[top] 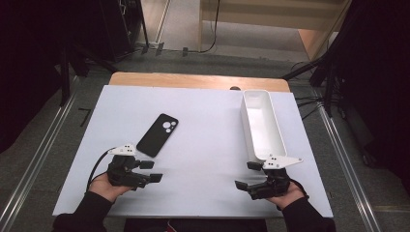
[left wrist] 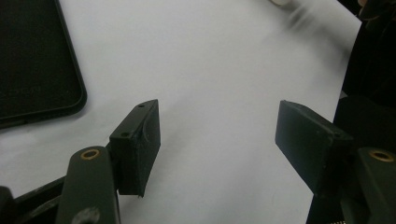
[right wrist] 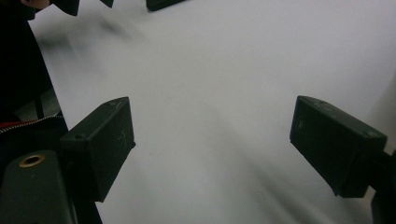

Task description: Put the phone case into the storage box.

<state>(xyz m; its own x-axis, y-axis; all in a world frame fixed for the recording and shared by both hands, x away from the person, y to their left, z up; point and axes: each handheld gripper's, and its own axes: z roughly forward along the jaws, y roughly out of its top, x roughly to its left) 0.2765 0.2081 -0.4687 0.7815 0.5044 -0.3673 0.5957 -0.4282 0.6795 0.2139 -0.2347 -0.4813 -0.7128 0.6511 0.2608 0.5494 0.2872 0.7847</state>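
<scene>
At the near edge of the desk (top: 203, 104) both tongs are held released and empty, the left tongs (top: 151, 171) near the phone (top: 157, 135), the right tongs (top: 247, 175) just before the tray (top: 279, 133), so nothing is judged moved yet.

Lab: floor rails (top: 34, 169), dark equipment stands (top: 333, 72).

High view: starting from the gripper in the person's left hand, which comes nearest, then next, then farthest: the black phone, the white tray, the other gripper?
1. Black phone, just beyond the left gripper.
2. Right gripper, across the table's near edge.
3. White tray, far right side.
</scene>
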